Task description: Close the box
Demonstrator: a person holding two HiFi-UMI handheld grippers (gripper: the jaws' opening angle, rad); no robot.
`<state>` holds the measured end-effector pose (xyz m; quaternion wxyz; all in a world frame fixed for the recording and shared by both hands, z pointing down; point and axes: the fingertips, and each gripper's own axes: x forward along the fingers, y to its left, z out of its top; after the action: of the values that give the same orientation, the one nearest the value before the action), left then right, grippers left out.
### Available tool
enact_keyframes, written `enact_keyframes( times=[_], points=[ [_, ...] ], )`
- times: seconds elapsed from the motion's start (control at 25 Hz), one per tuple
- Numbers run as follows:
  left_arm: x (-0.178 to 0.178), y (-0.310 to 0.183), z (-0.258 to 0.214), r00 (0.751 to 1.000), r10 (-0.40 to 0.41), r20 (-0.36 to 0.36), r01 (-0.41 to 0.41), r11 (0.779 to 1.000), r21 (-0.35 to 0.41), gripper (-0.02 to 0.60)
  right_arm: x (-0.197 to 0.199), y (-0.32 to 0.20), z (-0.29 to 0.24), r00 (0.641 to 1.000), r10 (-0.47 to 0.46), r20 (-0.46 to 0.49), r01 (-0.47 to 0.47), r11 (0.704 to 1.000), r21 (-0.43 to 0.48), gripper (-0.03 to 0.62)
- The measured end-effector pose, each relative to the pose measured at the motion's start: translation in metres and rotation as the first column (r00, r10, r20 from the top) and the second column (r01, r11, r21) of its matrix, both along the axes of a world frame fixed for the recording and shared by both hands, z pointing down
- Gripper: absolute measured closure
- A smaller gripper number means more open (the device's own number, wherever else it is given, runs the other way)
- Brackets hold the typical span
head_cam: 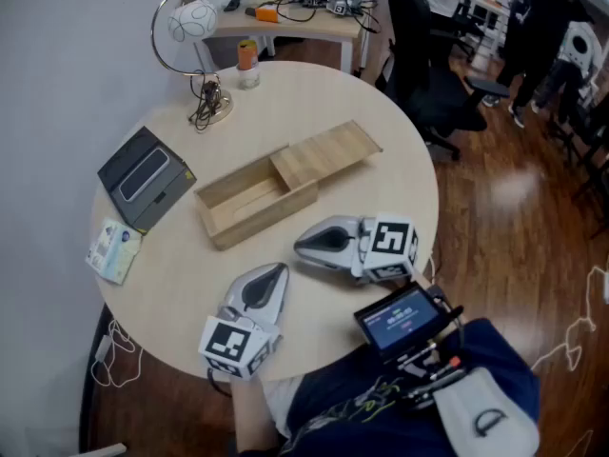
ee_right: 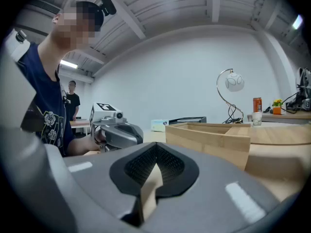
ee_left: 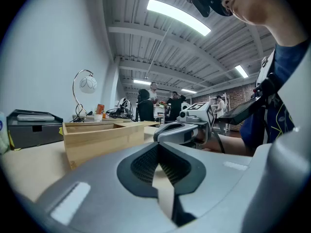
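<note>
Round table [head_cam: 404,193]: wooden box [head_cam: 249,206] at centre, its sliding lid [head_cam: 328,150] half drawn out rightward. Grey case [head_cam: 143,177] lies left, globe lamp [head_cam: 186,22] behind. Right gripper [head_cam: 303,246] and left gripper [head_cam: 276,274] rest on the table just before the box, both clenched, empty.

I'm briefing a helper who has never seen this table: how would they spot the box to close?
On the round pale table, look to the middle. A long, shallow wooden box lies there slantwise, its sliding lid drawn about halfway out toward the far right. It is the only bare-wood thing; its left neighbour is a dark grey device.
</note>
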<state>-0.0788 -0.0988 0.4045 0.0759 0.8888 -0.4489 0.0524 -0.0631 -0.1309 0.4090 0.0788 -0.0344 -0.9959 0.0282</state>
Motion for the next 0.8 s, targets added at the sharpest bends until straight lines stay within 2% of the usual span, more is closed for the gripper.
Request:
enact_keyframes(
  times=[0.64, 0.8],
  points=[
    [0.0005, -0.0019, -0.0001, 1.0, -0.002, -0.001, 0.002, 1.0, 0.007, 0.58, 0.0006, -0.0017, -0.0004, 1.0, 0.0, -0.009, 0.0, 1.0, 0.002, 0.576],
    [-0.006, -0.0038, -0.0004, 0.999, -0.047, -0.003, 0.047, 0.999, 0.008, 0.58, 0.0001, -0.0012, -0.0009, 1.0, -0.001, -0.004, 0.001, 1.0, 0.003, 0.576]
  ],
)
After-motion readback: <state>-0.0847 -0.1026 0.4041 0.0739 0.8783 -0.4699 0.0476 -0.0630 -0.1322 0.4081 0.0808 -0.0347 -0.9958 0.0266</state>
